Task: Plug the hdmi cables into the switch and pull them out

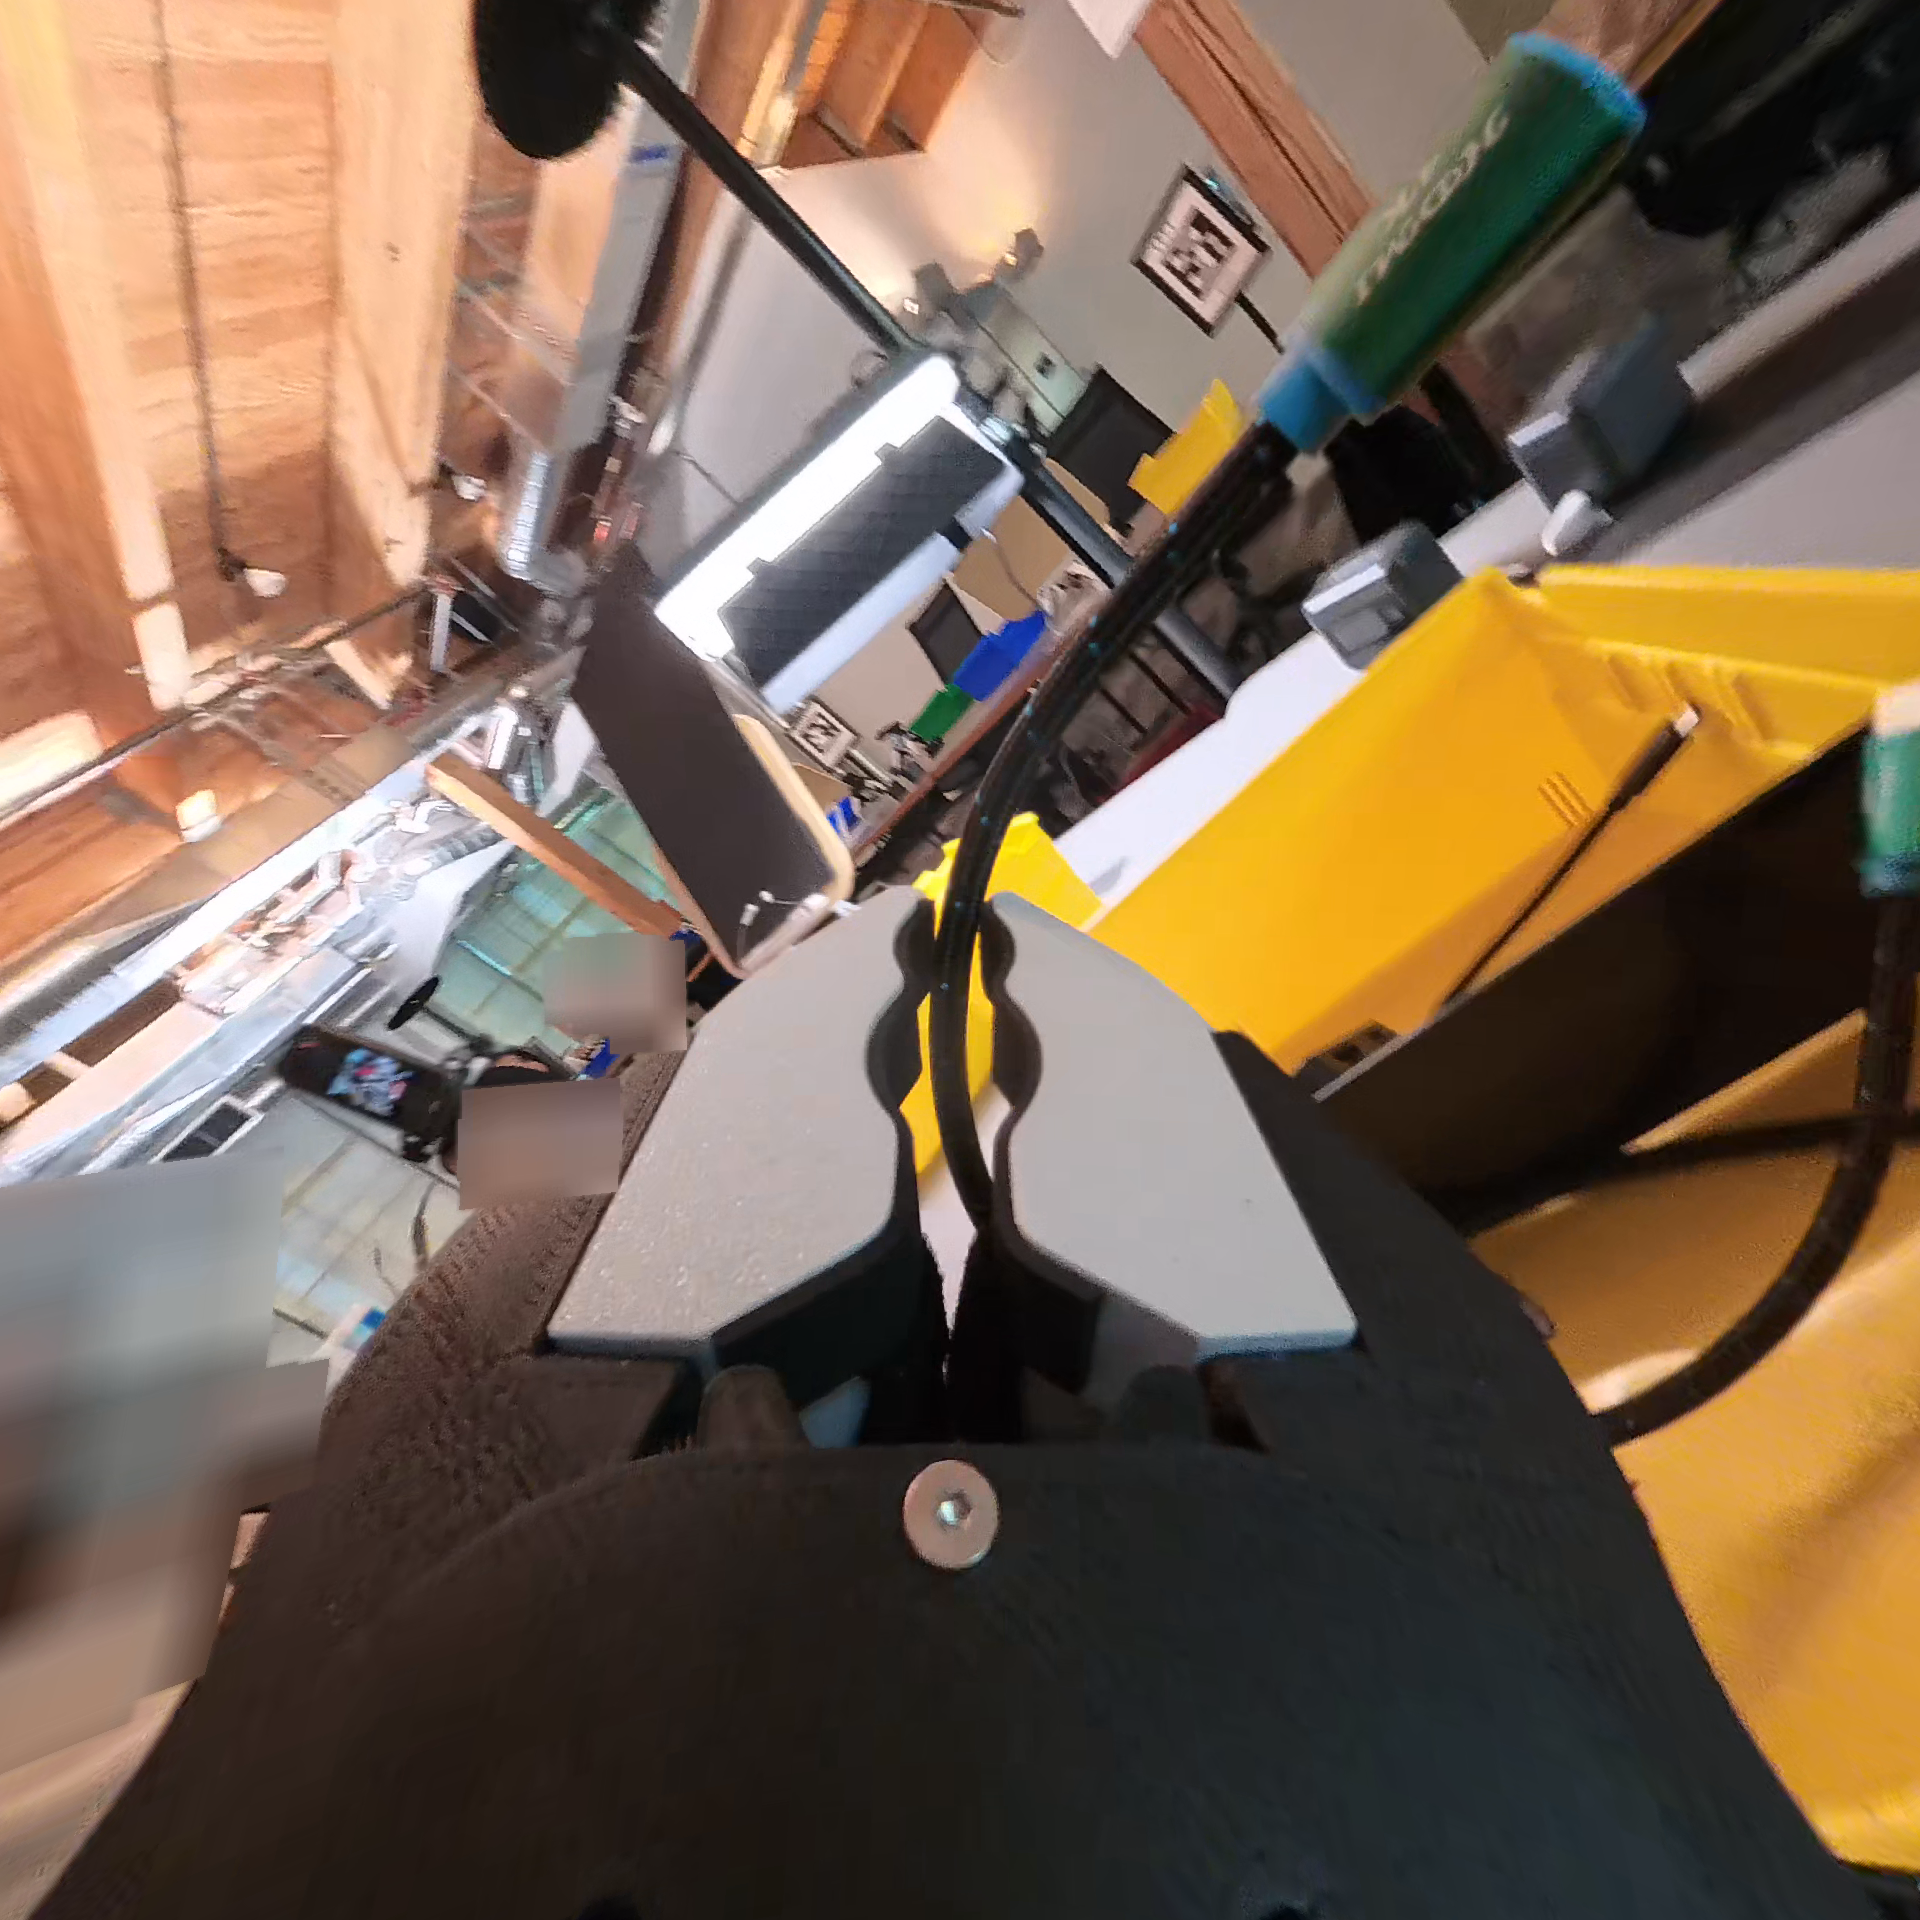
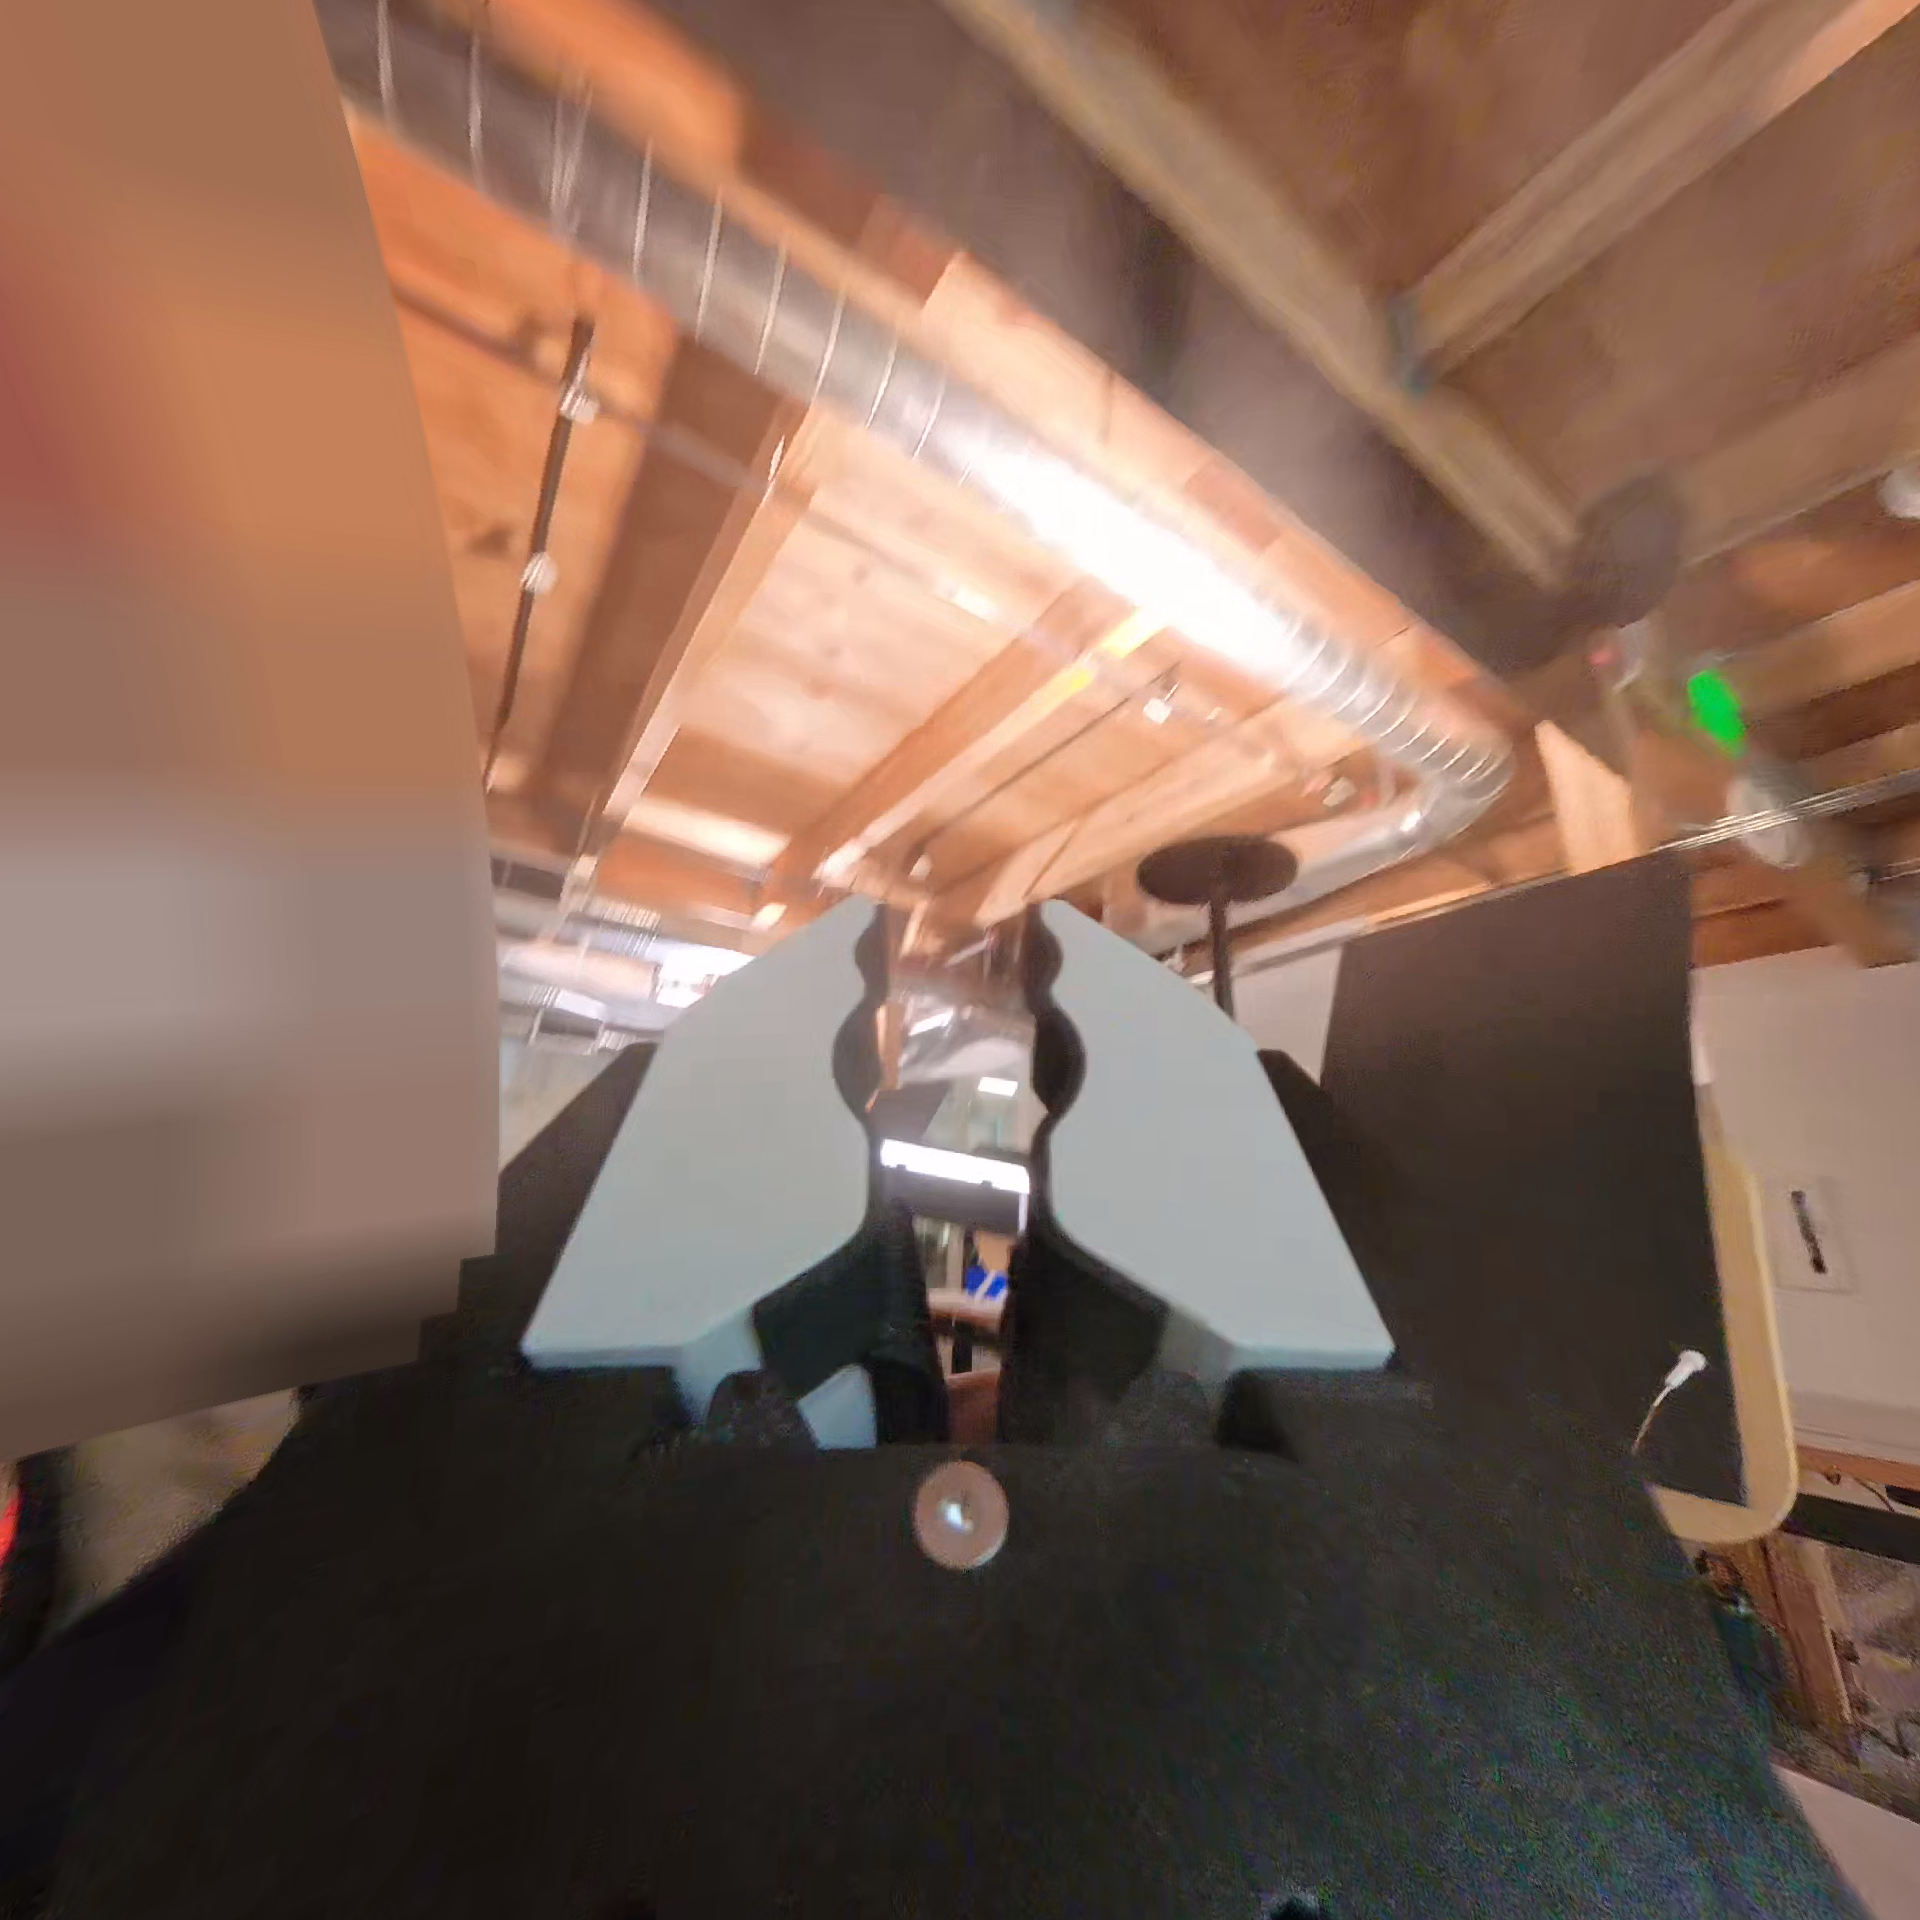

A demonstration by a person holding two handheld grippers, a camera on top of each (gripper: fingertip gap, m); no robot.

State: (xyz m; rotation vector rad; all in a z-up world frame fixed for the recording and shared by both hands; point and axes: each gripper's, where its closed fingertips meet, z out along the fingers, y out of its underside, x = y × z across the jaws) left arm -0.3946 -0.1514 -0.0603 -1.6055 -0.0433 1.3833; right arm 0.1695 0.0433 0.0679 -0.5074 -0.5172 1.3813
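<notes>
In the left wrist view my left gripper [image 1: 954, 925] is shut on a thin black HDMI cable [image 1: 1023, 727], with both grey pads pressing on it. The cable curves up and to the right to its green plug with blue ends [image 1: 1444, 239], whose far end meets a blurred dark object [image 1: 1766, 104] at the top right. A second black cable with a green plug [image 1: 1893, 810] shows at the right edge. In the right wrist view my right gripper [image 2: 956, 925] is open with nothing between its fingers, and it points up at the ceiling.
Yellow bins [image 1: 1403, 831] stand just right of the left gripper on a white table [image 1: 1174, 790]. A black panel with a wooden rim [image 1: 707, 769] stands behind it and also shows in the right wrist view [image 2: 1507, 1143]. Wooden ceiling beams and a silver duct [image 2: 935, 436] are above.
</notes>
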